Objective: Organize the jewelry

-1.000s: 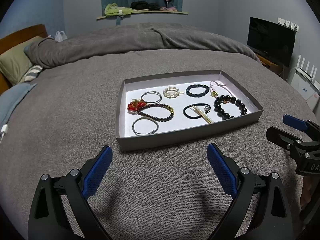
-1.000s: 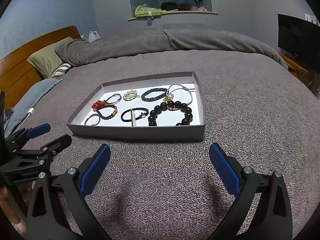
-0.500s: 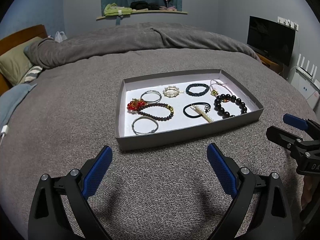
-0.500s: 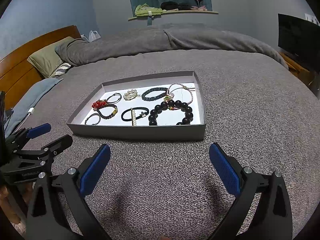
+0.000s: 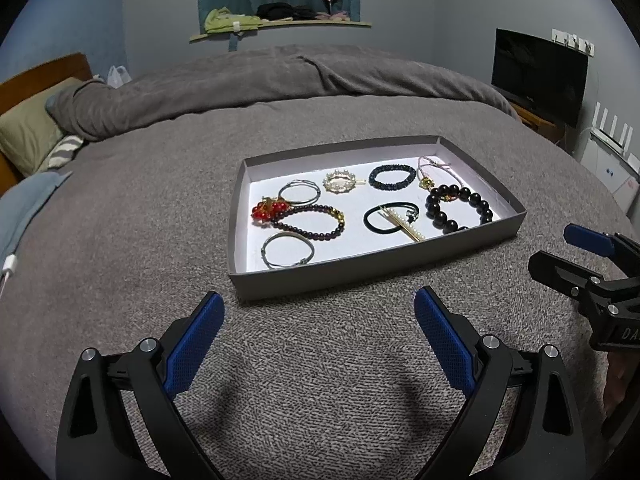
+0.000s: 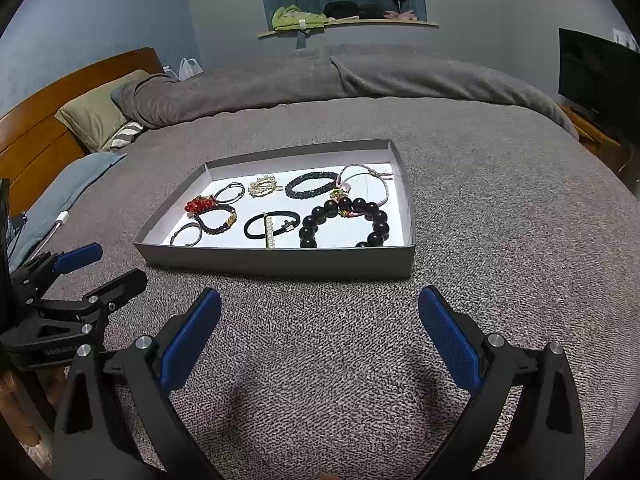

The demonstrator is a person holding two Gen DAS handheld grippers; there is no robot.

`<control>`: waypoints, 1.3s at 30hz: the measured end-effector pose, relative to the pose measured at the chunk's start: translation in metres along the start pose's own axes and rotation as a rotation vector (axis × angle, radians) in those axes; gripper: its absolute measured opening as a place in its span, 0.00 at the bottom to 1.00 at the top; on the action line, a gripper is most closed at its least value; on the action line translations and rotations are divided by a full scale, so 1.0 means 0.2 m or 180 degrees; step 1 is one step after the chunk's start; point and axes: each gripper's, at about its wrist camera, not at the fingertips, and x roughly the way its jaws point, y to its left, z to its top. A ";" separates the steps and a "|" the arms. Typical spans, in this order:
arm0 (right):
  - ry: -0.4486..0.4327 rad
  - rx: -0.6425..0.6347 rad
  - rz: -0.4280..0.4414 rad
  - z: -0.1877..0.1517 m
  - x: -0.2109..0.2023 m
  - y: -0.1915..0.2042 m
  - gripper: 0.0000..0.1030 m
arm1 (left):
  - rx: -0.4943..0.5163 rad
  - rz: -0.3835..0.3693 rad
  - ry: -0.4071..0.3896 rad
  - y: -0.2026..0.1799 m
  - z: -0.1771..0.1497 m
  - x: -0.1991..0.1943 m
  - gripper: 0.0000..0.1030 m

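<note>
Both grippers: we held the left gripper (image 5: 316, 320) and the right gripper (image 6: 320, 316) low over the grey bedcover (image 5: 140, 216), near side of the tray; jaws on each stood wide apart, gripping nothing.
Tray: we saw the shallow grey tray (image 5: 360, 266) flat on the bedcover, all jewelry inside it, none on the cover.
Left half: thin wire bangle (image 5: 287, 251) nearest; dark bead bracelet (image 5: 310, 222) with a red bead cluster (image 5: 269, 210) beyond it; second wire hoop (image 5: 305, 193) overlapping that cluster.
Far row: pearl ring clip (image 5: 340, 181), then small black bead bracelet (image 5: 392, 178).
Right half: black hair tie (image 5: 390, 220) with a pearl bar pin (image 5: 402, 226) lying across it; large black bead bracelet (image 5: 458, 208) touching a pink cord bracelet (image 5: 434, 166).
Stage: we judged the layout fitted either pieces already sorted or pieces awaiting regrouping; we could not tell which.
Risk 1: overlapping pieces could come up together, because the cord and pin touch their neighbours.
Risk 2: thin wire hoops could slip from the pads, being flat against the tray floor.
Risk 3: the light tray could slide or tip on the soft cover if a finger pressed its wall.
Risk 4: the two grippers sat close together and could collide over the tray.
</note>
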 end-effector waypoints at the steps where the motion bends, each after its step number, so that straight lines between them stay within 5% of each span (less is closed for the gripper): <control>1: 0.0001 0.0001 0.0002 0.00 0.00 0.00 0.95 | 0.0004 0.0004 0.0000 0.00 0.00 0.00 0.93; 23: 0.0013 -0.0016 -0.0015 0.00 0.01 -0.01 0.95 | -0.0014 0.0027 -0.0096 0.01 0.01 -0.01 0.93; 39: 0.0028 -0.0027 -0.0014 -0.01 0.02 -0.01 0.95 | -0.0066 0.0266 -0.0210 0.03 0.02 -0.03 0.93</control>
